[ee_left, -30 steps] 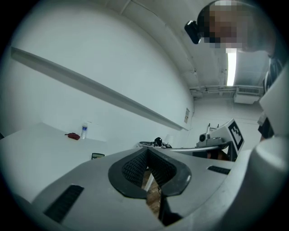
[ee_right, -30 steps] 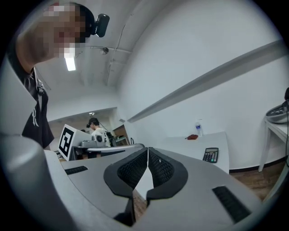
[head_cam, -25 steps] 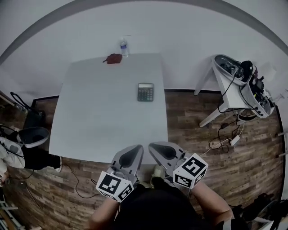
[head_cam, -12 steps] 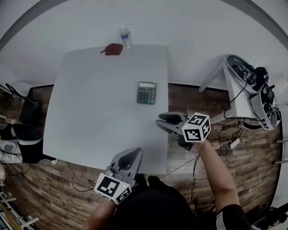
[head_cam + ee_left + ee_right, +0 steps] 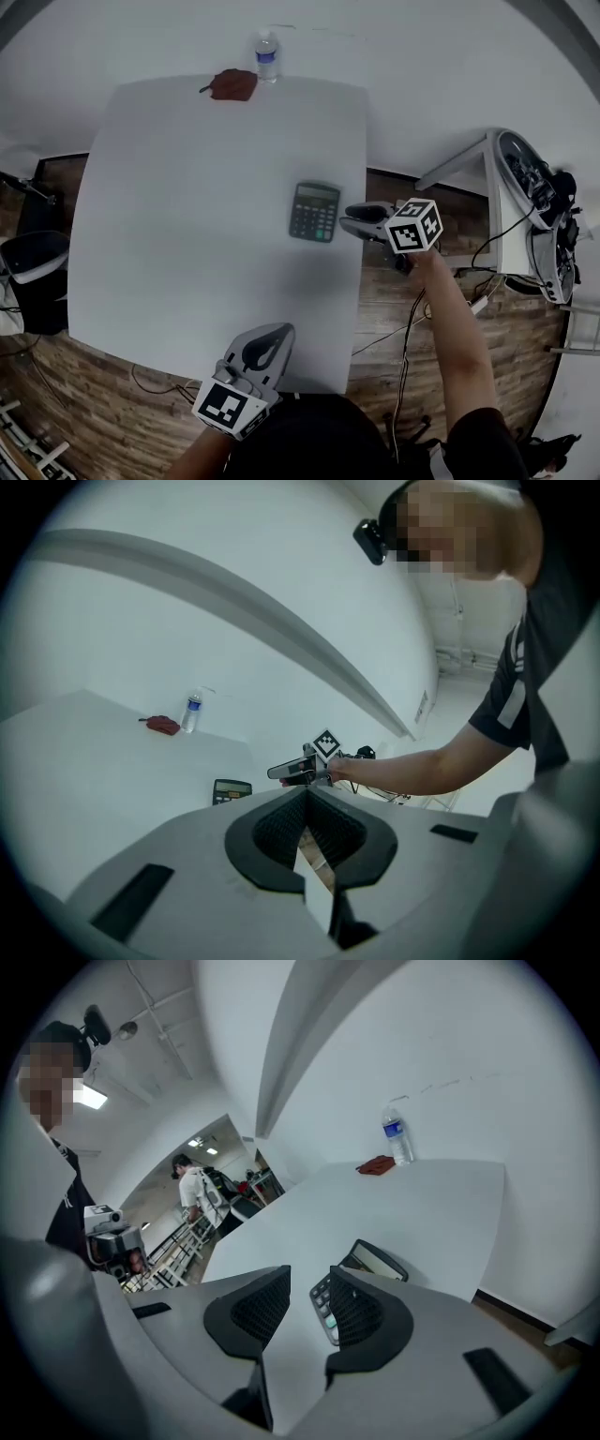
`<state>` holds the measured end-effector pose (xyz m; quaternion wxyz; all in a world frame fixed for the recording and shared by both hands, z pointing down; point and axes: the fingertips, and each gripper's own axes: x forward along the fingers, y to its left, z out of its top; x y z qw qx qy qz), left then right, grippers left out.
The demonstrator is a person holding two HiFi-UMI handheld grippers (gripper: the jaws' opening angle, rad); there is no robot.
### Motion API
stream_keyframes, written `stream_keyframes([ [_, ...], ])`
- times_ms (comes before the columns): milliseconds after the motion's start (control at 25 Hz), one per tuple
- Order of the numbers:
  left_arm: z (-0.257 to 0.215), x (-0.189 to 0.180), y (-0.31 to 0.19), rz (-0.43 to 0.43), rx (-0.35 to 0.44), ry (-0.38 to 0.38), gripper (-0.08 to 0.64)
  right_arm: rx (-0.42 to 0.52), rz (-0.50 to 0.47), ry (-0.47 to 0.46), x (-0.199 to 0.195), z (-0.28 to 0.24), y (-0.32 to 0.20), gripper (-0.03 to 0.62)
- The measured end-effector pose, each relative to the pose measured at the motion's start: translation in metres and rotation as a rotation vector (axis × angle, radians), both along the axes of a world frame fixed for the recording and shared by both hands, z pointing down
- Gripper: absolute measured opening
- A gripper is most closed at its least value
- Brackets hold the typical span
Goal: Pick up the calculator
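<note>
The dark calculator (image 5: 314,211) lies flat on the white table (image 5: 187,216), near its right edge. My right gripper (image 5: 360,218) reaches in from the right and its tips stop just beside the calculator. Its jaws are opening and nothing is held between them. In the right gripper view the calculator (image 5: 367,1258) lies just ahead of the right gripper (image 5: 300,1290), partly hidden behind the right-hand finger (image 5: 361,1312). My left gripper (image 5: 265,343) hangs at the table's near edge, shut and empty. From the left gripper (image 5: 305,794) the calculator (image 5: 232,789) shows far off.
A water bottle (image 5: 267,56) and a small red object (image 5: 232,84) sit at the table's far edge. A white side table with equipment (image 5: 525,187) and cables stands to the right on the wooden floor. A chair (image 5: 33,258) is at the left. People stand in the background (image 5: 197,1194).
My right gripper swung forward from beside my body to the table's right edge next to the calculator, and its jaws opened. The left gripper shifted a little, staying near the table's front edge.
</note>
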<state>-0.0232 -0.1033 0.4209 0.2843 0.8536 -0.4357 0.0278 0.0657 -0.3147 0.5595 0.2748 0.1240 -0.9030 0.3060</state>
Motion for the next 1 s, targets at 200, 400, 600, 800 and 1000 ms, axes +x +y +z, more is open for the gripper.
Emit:
stream_keyframes([
  [200, 0.018, -0.013, -0.022, -0.003, -0.050, 0.020, 0.002, -0.055, 0.030, 0.041, 0.003, 0.037, -0.045, 0.121],
  [400, 0.032, -0.020, -0.042, 0.000, -0.088, 0.039, 0.002, -0.138, -0.047, 0.118, -0.002, 0.075, -0.069, 0.143],
  [600, 0.046, -0.025, -0.048, -0.006, -0.125, 0.053, 0.002, -0.204, -0.140, 0.159, -0.009, 0.099, -0.074, 0.144],
  [800, 0.055, -0.031, -0.050, -0.026, -0.126, 0.064, 0.002, -0.241, -0.210, 0.182, -0.018, 0.118, -0.069, 0.144],
  [1000, 0.063, -0.035, -0.048, -0.039, -0.175, 0.054, 0.002, -0.282, -0.253, 0.168, -0.020, 0.128, -0.063, 0.140],
])
